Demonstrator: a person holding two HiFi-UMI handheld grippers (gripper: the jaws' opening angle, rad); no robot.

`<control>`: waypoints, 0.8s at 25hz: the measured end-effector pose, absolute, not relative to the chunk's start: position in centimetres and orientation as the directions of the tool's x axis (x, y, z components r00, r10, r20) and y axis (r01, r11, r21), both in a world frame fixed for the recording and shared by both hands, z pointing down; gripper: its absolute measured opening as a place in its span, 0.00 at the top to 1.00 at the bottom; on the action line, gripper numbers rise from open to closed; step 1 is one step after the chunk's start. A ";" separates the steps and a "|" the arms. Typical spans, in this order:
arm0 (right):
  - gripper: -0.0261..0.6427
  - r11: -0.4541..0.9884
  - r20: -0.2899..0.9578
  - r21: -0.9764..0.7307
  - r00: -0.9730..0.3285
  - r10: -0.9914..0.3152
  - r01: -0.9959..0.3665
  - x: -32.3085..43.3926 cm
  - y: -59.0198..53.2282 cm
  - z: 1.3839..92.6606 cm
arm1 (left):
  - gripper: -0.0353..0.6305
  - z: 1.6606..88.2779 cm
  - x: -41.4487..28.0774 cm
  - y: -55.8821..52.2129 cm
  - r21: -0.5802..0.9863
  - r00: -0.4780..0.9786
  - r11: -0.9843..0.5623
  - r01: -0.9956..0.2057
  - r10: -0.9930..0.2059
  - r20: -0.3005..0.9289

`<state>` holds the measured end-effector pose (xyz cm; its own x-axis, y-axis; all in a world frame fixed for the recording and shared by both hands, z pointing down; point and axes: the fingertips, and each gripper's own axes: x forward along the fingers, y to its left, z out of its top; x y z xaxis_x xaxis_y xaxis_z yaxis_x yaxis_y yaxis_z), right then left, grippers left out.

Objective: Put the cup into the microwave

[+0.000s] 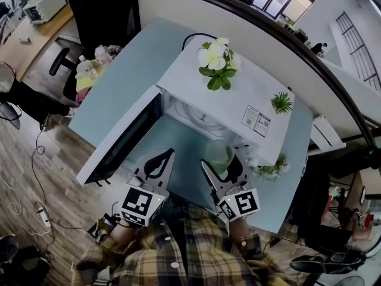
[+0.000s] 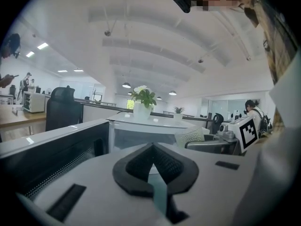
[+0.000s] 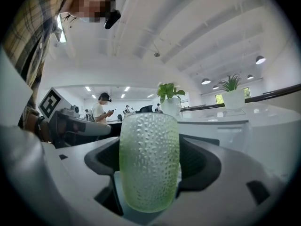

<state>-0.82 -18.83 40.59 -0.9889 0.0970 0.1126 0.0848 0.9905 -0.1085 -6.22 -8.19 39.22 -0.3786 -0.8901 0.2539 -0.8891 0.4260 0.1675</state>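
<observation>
A pale green, dimpled glass cup [image 3: 149,164] stands upright between the pads of my right gripper [image 3: 153,154], which is shut on it. In the head view the cup [image 1: 218,155] and right gripper [image 1: 224,163] hover just in front of the white microwave [image 1: 238,94], near the right side of its open cavity [image 1: 186,117]. The microwave door [image 1: 122,142] is swung wide open to the left. My left gripper [image 1: 169,154] is beside the right one, shut and holding nothing. In its own view the left gripper [image 2: 153,147] points at the open microwave [image 2: 141,131].
The microwave sits on a light blue table [image 1: 125,76]. A white-flowered plant [image 1: 217,64] and a small green plant [image 1: 281,103] stand on its top; a third plant [image 1: 271,170] is on the table at right. A black chair [image 1: 101,11] and soft toys [image 1: 89,67] lie behind left.
</observation>
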 end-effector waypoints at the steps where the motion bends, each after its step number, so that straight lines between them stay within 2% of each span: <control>1: 0.41 0.990 0.111 -0.109 -0.989 0.098 0.086 -1.0 -18.8 40.7 | 0.96 39.3 -6.2 -8.2 0.167 -0.377 0.425 -0.890 -0.890 0.256; 20: 0.41 0.990 0.119 -0.065 -0.984 0.129 0.122 -5.5 -17.2 44.8 | 0.96 41.8 -5.9 -7.0 0.199 -0.367 0.428 -0.882 -0.887 0.281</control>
